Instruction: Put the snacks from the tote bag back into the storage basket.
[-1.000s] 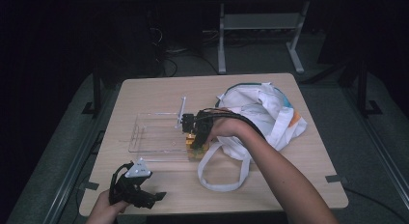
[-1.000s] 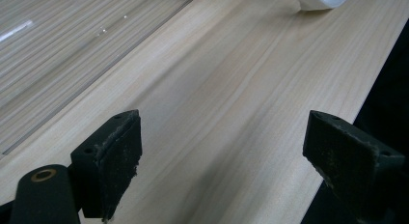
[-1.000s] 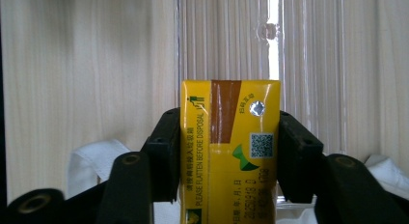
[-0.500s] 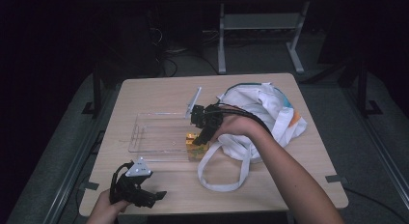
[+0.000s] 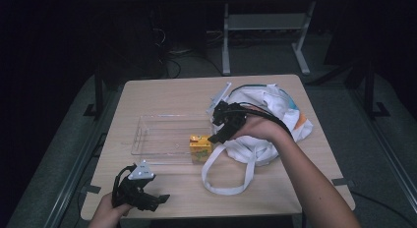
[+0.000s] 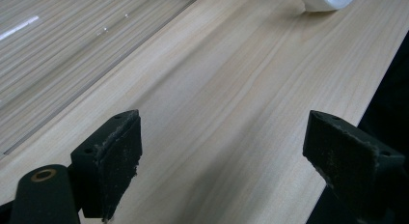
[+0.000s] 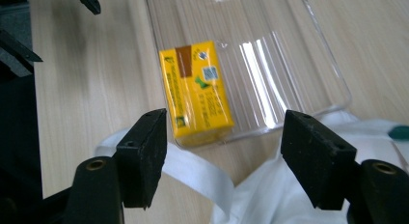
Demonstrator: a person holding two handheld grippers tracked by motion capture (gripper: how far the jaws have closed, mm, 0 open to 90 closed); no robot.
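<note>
Yellow carton [image 7: 195, 93] in clear tray [image 7: 270, 55] — tote bag [image 5: 265, 115] alongside.

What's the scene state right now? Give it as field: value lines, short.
table: wooden top
tray: clear plastic, flat on the table
box: yellow, lying in the tray's corner nearest the bag
bag: white cloth, beside the tray, one strap looped on the table
right claw: open, above the box, holding nothing
left claw: open, over bare table near the front edge
</note>
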